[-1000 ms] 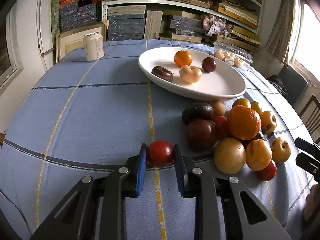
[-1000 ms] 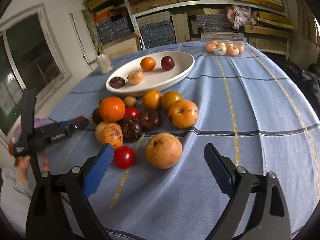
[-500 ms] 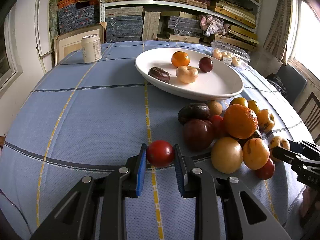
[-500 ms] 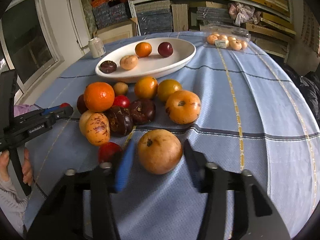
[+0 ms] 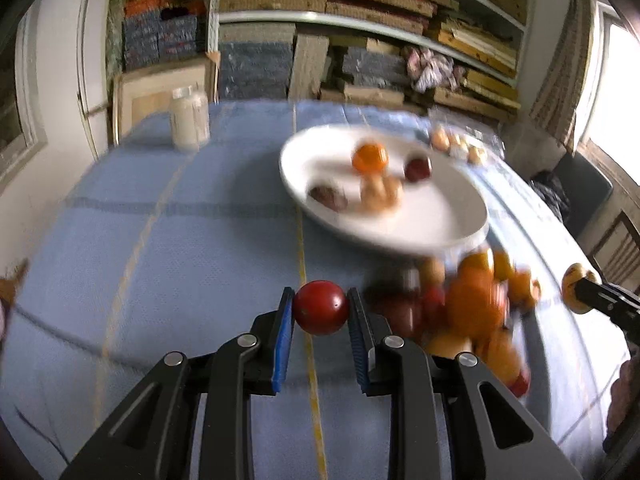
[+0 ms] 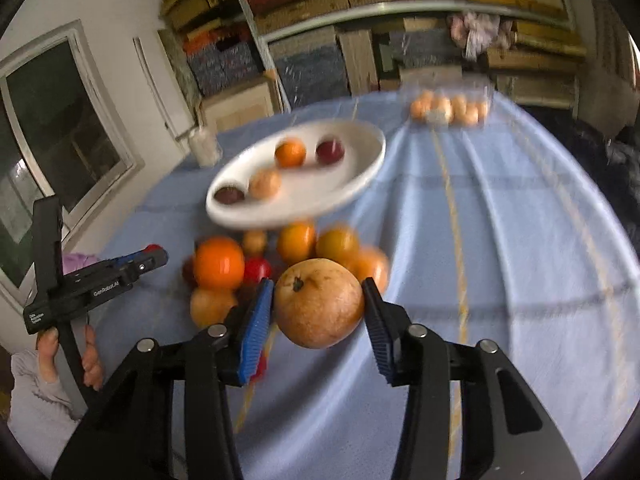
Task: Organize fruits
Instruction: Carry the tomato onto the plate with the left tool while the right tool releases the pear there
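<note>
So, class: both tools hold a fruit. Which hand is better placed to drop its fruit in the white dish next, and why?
Probably the left. Its tool clamps the small red fruit with bare cloth ahead to the white dish. The right tool, gripping the large tan fruit, has the fruit pile in between.

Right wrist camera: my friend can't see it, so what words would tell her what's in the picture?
The right gripper holds a big yellow-brown fruit between its blue pads. Behind it, blurry, a pile of orange and red fruits lies on a blue tablecloth beside a white dish holding four fruits. At the left, a hand holds the left gripper.
</note>
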Available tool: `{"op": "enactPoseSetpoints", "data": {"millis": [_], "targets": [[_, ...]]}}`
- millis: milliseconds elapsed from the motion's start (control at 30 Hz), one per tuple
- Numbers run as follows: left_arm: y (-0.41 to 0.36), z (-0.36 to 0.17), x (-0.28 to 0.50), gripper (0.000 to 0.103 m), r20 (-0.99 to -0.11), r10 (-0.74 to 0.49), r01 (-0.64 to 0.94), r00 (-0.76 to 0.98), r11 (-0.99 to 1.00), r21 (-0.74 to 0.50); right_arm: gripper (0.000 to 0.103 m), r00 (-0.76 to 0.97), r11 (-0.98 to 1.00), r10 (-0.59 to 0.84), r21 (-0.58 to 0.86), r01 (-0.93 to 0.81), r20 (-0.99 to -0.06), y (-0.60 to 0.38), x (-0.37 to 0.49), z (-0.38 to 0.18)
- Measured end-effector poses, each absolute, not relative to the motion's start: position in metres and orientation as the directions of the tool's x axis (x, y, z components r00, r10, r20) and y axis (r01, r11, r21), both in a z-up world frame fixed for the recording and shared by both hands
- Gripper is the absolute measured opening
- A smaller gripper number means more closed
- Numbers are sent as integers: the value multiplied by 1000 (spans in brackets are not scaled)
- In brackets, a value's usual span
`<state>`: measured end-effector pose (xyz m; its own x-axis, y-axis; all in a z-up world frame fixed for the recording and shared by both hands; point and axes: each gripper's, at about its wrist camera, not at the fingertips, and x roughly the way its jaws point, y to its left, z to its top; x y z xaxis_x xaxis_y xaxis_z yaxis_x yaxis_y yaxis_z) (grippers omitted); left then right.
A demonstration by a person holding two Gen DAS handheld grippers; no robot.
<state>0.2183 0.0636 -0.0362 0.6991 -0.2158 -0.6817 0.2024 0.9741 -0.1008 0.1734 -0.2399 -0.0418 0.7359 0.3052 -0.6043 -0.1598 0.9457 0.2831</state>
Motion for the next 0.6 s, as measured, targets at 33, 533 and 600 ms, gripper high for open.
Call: {"op": "enactPoseSetpoints", "data": {"millis": [33, 533, 600], "targets": [[62, -26, 228, 26, -671, -219, 204, 709, 974, -103, 44, 747, 946, 305, 280, -165, -591, -240, 185, -30], [12, -48, 373, 26, -733, -210, 206, 647, 974, -97, 44, 662, 947, 320, 250, -202, -678, -188, 312, -53], [10, -52, 379, 26, -739, -209, 205, 641, 974, -98, 45, 655, 946, 323, 255, -200, -684, -189, 316, -57]]}}
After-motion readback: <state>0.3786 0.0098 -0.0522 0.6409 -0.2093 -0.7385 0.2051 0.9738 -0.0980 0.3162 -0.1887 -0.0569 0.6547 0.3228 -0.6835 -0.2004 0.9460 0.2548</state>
